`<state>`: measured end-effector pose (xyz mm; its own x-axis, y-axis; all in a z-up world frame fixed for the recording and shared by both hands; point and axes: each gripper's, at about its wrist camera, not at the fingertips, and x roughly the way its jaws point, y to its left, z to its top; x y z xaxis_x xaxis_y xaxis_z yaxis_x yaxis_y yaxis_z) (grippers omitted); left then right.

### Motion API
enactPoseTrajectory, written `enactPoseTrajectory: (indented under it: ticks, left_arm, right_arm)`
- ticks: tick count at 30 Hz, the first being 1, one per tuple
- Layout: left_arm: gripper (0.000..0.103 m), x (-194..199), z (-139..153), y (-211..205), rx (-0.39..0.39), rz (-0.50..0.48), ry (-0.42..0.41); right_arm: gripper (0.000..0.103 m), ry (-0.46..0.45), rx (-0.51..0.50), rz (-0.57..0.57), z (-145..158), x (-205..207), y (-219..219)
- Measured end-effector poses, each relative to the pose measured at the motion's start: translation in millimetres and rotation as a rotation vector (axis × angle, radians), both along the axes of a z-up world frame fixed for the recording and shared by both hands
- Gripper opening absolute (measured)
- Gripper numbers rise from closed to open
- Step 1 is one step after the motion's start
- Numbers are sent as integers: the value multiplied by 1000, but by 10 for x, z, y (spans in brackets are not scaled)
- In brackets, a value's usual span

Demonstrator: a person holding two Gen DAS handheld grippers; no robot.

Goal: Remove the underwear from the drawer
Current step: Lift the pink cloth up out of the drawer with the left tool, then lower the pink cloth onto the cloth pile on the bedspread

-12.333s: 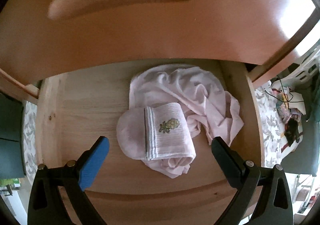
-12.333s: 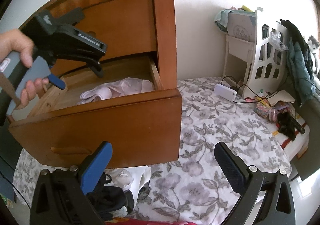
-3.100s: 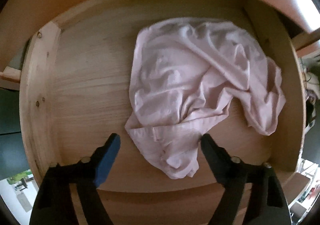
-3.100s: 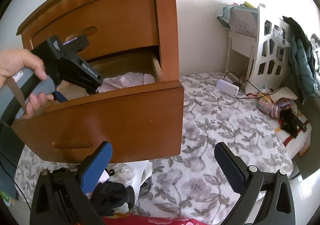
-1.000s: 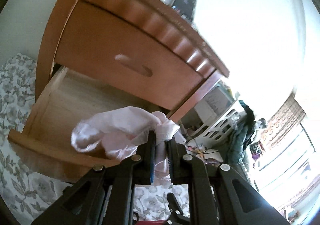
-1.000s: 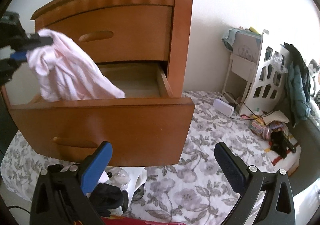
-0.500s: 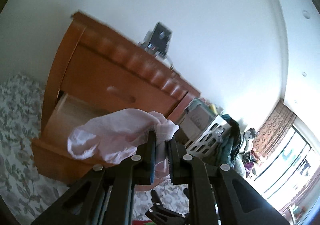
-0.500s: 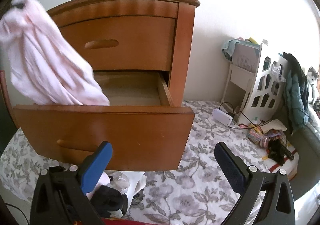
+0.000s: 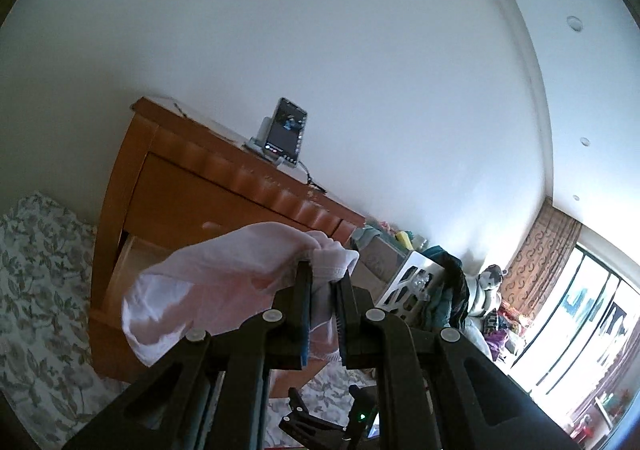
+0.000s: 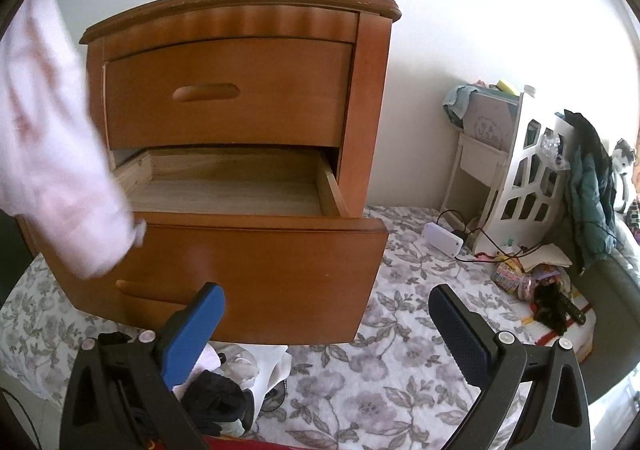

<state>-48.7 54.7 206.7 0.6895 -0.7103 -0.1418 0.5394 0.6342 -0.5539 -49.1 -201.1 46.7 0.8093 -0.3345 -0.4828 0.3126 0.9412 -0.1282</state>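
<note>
One pale pink pair of underwear [image 9: 224, 282] hangs in the air, clear of the open drawer [image 10: 248, 190], pinched at its bunched edge by the left gripper [image 9: 322, 310] for carrying away. The right gripper [image 10: 326, 330] hovers spread and empty before the nightstand [image 10: 240, 62].

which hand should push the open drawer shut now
Right, probably: the right gripper is open, holds nothing and faces the drawer front. The left gripper is clamped on the pink underwear.
</note>
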Motion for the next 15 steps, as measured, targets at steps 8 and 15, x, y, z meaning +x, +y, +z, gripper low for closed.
enactPoseTrajectory:
  ticks: [8,15]
  left_arm:
    - [11,110,-126,-116,67,-21,57]
    - [11,303,-435,-314,172,-72,186]
  right_arm:
    - [103,1,1,0,-1,2,-2]
    - [103,2,2,0,6,-1,0]
